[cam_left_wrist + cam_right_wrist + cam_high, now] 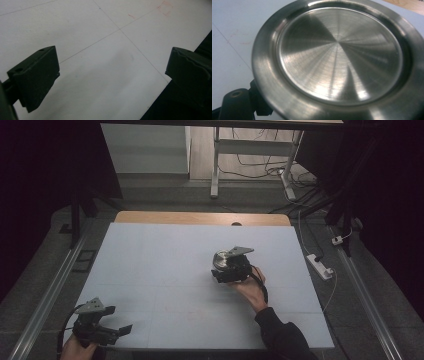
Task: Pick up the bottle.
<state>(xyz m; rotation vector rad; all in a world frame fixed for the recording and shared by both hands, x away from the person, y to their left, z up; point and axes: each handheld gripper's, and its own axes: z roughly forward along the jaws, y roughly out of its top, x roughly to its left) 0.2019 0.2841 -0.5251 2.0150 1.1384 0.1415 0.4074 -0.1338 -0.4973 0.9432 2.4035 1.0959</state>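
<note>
A round, shiny steel plate is near the middle of the white table top, tipped up a little toward the camera. My right gripper is shut on its near rim, with a hand behind it. In the right gripper view the steel plate looms very close, and one of the black fingers shows under its lower left rim. My left gripper rests at the near left corner of the table, pointing right. Its jaws stand wide open over bare white surface, with nothing between them.
The table's front edge runs just past the left gripper's right jaw, with darkness beyond. A wooden strip borders the far side. On the floor to the right lie a white power strip and cables. A metal desk frame stands beyond.
</note>
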